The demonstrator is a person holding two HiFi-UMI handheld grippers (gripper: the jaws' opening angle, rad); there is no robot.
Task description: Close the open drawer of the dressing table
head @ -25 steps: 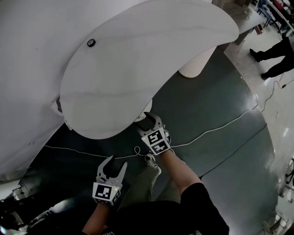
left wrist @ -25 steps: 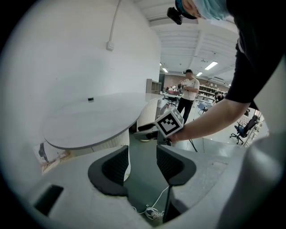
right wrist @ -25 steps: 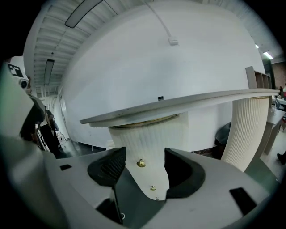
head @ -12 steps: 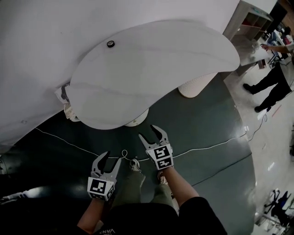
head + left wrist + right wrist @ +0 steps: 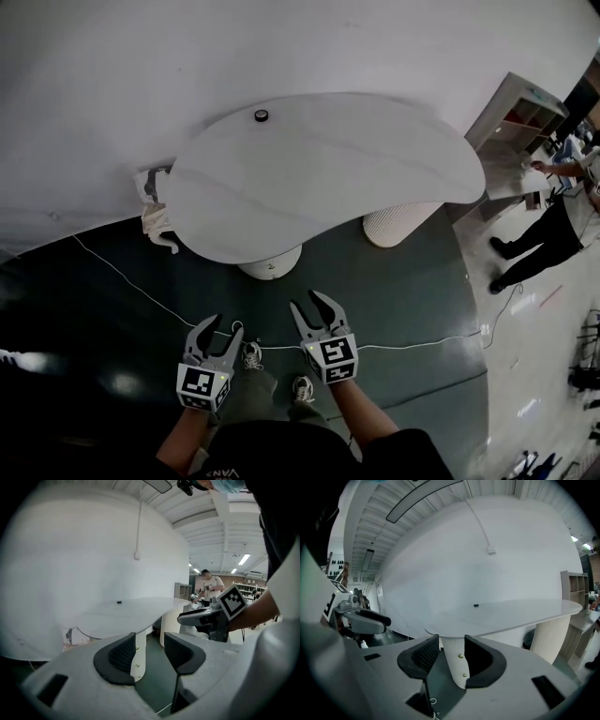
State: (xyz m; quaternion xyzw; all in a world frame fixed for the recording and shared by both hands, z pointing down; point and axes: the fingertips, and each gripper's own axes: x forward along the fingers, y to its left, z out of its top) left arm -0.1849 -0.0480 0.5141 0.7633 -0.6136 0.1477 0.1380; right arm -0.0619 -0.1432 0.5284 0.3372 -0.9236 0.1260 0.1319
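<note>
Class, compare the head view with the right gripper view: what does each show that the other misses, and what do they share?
Head view only: the person's shoes, seen from above. Right gripper view only: the ceiling slats, a wall box, and brass knobs on the pedestal. Both: the white tabletop, the small black object on it, and the ribbed support.

White cable (image 5: 131, 279) across dark floor (image 5: 412, 291), ribbed white cylinder (image 5: 398, 225), shelf unit (image 5: 520, 108), person (image 5: 548, 234) standing at right
</note>
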